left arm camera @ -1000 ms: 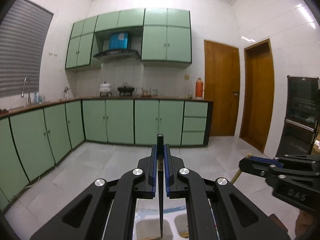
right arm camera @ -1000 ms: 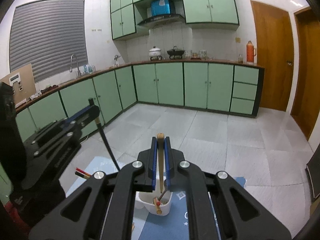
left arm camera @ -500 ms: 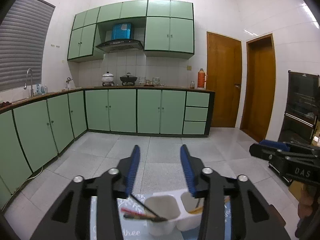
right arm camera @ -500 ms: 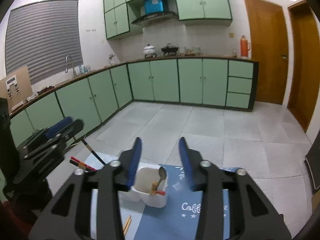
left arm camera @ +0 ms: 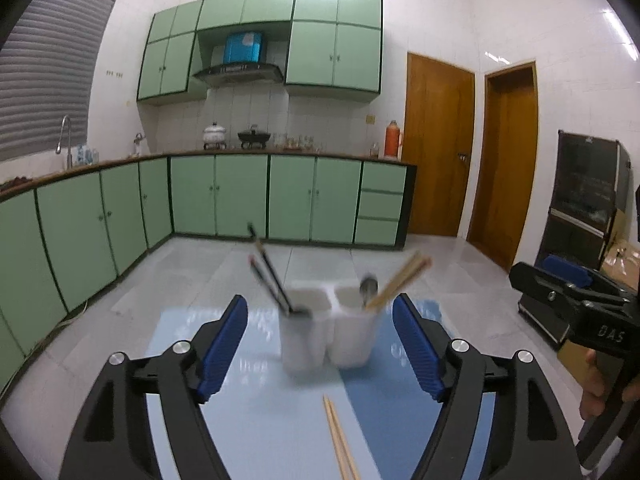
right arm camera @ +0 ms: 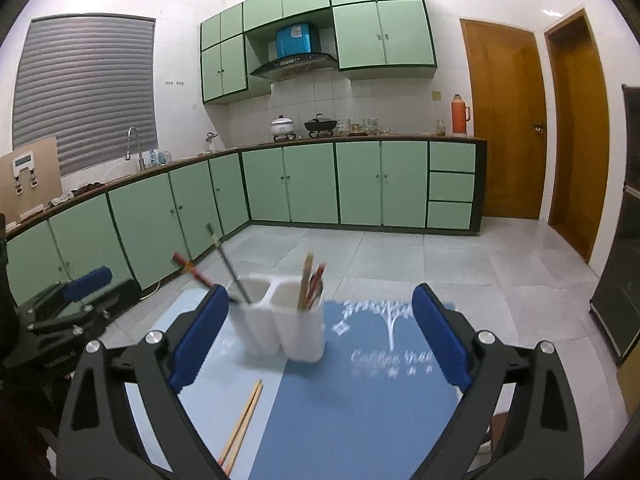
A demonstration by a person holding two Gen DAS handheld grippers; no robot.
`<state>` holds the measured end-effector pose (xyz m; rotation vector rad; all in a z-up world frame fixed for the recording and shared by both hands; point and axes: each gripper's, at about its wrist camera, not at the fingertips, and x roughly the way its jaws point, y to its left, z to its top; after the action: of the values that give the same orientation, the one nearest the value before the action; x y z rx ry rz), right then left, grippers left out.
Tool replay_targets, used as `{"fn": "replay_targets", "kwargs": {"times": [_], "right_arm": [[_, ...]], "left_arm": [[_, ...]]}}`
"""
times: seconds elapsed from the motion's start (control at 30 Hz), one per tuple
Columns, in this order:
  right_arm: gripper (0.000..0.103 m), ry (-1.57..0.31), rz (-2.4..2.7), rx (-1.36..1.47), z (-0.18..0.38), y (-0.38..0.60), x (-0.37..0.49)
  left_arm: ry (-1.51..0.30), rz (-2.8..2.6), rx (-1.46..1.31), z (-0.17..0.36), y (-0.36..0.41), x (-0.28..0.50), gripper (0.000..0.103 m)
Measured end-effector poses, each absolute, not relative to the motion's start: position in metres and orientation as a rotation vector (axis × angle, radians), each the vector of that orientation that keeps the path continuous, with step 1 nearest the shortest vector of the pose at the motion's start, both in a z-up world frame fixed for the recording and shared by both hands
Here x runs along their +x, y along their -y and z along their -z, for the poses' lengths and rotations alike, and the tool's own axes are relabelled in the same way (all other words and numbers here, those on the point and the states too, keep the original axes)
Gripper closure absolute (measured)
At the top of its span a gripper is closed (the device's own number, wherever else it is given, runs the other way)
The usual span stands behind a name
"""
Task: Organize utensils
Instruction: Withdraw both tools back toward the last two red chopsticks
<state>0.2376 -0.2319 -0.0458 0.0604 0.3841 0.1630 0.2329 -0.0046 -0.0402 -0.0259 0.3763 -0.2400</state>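
Not much to read here tbh. The blue mat (right arm camera: 360, 380) on the tabletop has white script that starts with "Coffee", but the rest is too blurred to make out. The right claw (left arm camera: 568, 280), seen from the left wrist view, has "DAS" stamped on its black body. Everything else is too small.

The white holder (left arm camera: 328, 336) looks blurry in the left view. The wooden chopsticks (left arm camera: 342, 440) on the mat run off the bottom edge.
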Motion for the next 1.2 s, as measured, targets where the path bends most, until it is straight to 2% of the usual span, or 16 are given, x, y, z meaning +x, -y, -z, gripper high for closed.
{"fn": "replay_targets", "kwargs": {"times": [0.43,0.8,1.2], "right_arm": [[0.011,-0.465,-0.103,0.107,0.131,0.209,0.176],[0.012,-0.522,-0.078,0.068,0.185,0.173,0.143],[0.027,-0.609,-0.087,0.004,0.219,0.136,0.127]], "left_arm": [[-0.520,0.185,0.013,0.128,-0.012,0.173,0.027],[-0.590,0.146,0.021,0.168,-0.031,0.143,0.027],[-0.616,0.096,0.043,0.179,-0.058,0.127,0.027]]}}
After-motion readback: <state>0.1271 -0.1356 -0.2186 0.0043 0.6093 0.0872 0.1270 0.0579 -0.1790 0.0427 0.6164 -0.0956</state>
